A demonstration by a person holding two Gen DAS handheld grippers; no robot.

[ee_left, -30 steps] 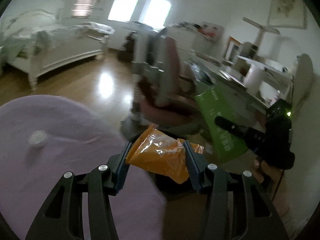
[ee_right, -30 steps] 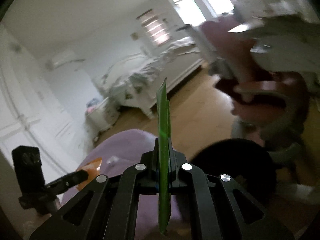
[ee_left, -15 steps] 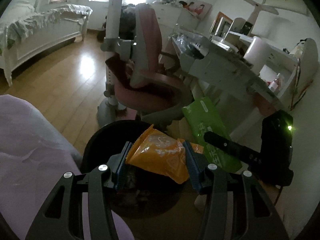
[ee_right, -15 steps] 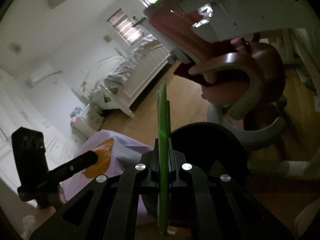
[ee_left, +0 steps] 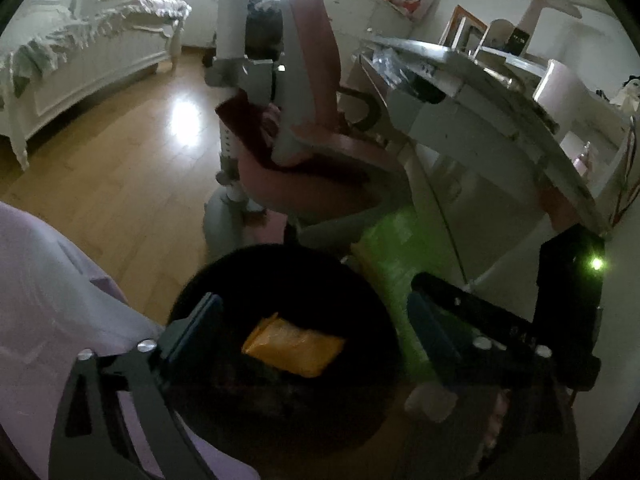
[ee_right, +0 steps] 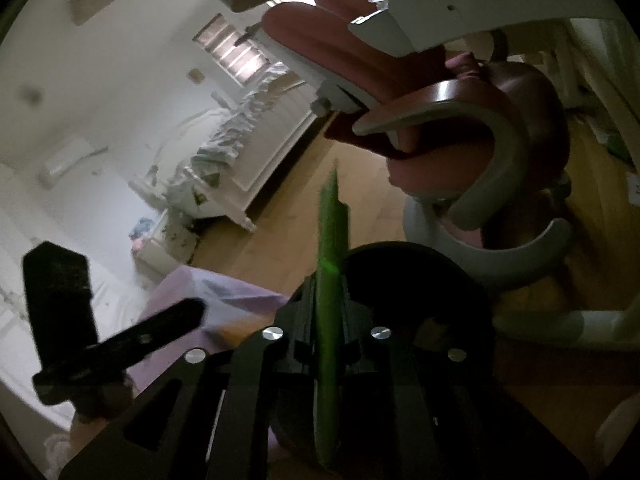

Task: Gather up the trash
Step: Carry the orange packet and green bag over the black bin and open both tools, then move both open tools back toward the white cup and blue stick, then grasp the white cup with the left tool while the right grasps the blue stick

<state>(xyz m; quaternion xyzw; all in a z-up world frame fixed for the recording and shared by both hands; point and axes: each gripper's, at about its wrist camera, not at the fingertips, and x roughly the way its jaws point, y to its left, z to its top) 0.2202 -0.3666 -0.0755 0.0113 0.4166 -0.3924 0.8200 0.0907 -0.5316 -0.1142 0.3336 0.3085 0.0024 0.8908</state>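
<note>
left gripper (ee_left: 316, 344) jaws just sprang apart, empty | orange wrapper (ee_left: 294, 346) inside black bin (ee_left: 360, 280) | right gripper (ee_right: 328, 316) just loosening around green packet (ee_right: 330, 280) | risk: packet, released near rim, falls outside

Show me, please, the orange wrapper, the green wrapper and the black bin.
orange wrapper (ee_left: 294, 346): left wrist view, middle of its crinkled face.
green wrapper (ee_right: 330, 280): right wrist view, its thin edge between the fingers.
black bin (ee_left: 280, 256): left wrist view, far rim.
</note>
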